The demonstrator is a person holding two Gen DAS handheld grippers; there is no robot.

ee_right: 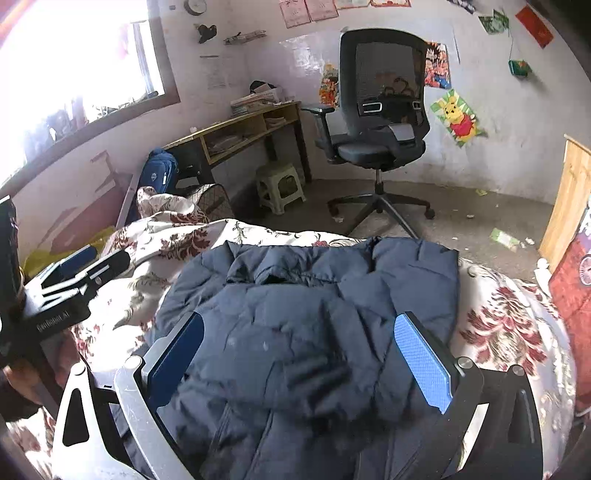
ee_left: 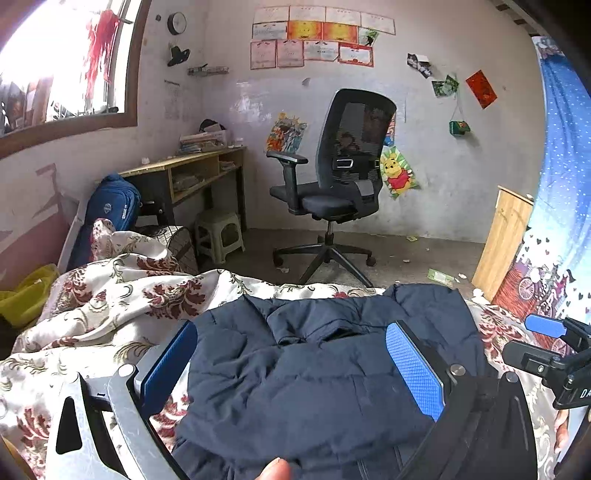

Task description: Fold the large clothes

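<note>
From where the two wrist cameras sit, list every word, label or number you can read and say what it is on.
"DA", cut off at the picture's edge: on the right gripper body, left wrist view.
White lettering on the left gripper body, right wrist view: too blurred to read.
Certificates on the wall: print too small.
Blue bag logo patches: too small.
Clock face: numerals unreadable.

Both wrist views look forward and downward, close over the dark blue jacket (ee_left: 314, 369) on the bed (ee_left: 110, 295). The 2 views share the jacket, the office chair (ee_left: 340, 166) and the far wall. Each view catches the other hand-held gripper at its edge.
</note>
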